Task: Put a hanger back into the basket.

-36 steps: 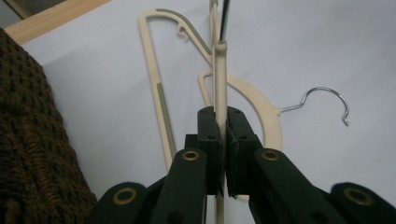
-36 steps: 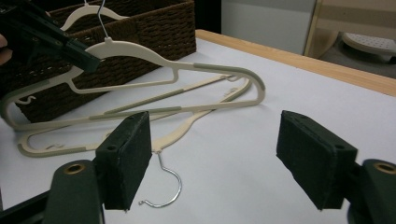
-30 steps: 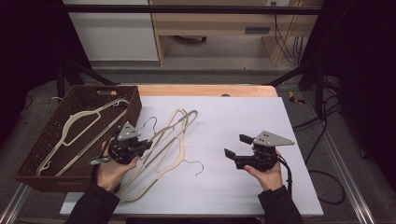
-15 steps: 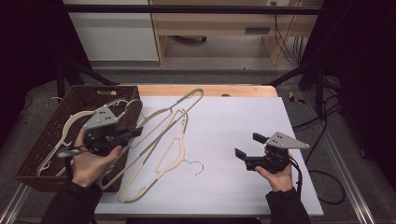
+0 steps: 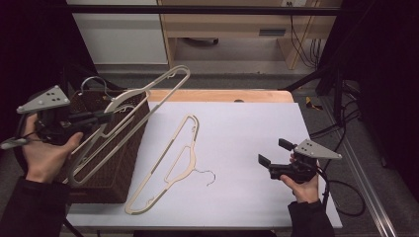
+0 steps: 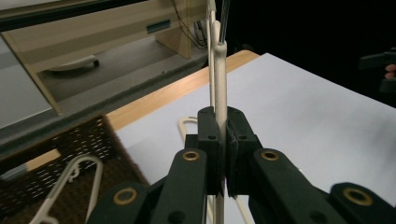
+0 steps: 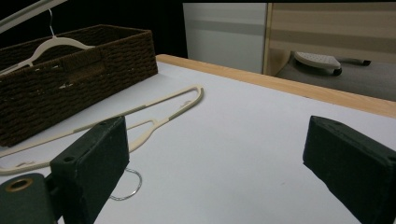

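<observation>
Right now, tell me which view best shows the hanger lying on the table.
The high view: the whole hanger lies flat, hook included. The right gripper view shows it low and foreshortened; the left gripper view catches just a loop behind the jaws.

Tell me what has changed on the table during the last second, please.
The left tool, shut on a cream hanger, has lifted it off the white mat and swung it left, above the wicker basket. The second hanger stayed flat on the mat. The right tool stayed open, shifting slightly right.

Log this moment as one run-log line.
left gripper: shut on lifted hanger, over basket | right gripper: open, holding nothing, above table | second hanger: flat on table
</observation>
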A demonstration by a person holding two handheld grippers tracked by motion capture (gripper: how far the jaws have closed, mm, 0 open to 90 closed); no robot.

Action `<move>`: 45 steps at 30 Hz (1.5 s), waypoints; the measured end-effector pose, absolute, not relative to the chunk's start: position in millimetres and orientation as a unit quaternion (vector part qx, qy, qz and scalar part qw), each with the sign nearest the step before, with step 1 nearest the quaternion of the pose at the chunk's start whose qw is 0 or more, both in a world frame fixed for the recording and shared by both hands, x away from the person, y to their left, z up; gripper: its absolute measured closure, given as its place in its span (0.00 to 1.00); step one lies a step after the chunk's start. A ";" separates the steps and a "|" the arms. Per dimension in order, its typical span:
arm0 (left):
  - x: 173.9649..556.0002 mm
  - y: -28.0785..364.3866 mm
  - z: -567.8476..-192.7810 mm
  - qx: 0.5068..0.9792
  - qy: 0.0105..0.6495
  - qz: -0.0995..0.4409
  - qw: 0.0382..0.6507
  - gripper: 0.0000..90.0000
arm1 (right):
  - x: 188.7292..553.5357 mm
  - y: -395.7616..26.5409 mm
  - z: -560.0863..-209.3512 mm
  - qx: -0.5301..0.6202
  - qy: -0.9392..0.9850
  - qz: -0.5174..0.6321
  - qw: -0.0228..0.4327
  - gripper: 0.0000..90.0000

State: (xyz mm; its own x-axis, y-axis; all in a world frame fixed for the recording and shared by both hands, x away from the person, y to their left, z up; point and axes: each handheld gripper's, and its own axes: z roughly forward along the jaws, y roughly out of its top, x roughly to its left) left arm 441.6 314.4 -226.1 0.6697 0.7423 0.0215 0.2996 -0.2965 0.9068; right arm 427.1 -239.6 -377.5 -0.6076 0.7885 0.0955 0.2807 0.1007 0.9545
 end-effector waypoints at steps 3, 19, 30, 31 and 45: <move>445.9 325.2 -225.8 0.772 0.346 0.236 0.478 0.96 | 427.4 -239.5 -377.5 0.379 0.707 0.552 0.231 0.08; 490.0 388.0 -253.8 0.790 0.375 0.233 0.425 0.96 | 429.4 -236.0 -380.4 0.382 0.713 0.542 0.228 0.08; 500.0 430.1 -284.3 0.778 0.424 0.225 0.406 0.96 | 429.8 -235.0 -381.0 0.379 0.715 0.541 0.228 0.08; 500.0 430.1 -284.3 0.778 0.424 0.225 0.406 0.96 | 429.8 -235.0 -381.0 0.379 0.715 0.541 0.228 0.08; 500.7 434.9 -332.6 0.783 0.446 0.196 0.387 0.96 | 429.6 -233.2 -380.9 0.379 0.716 0.540 0.230 0.08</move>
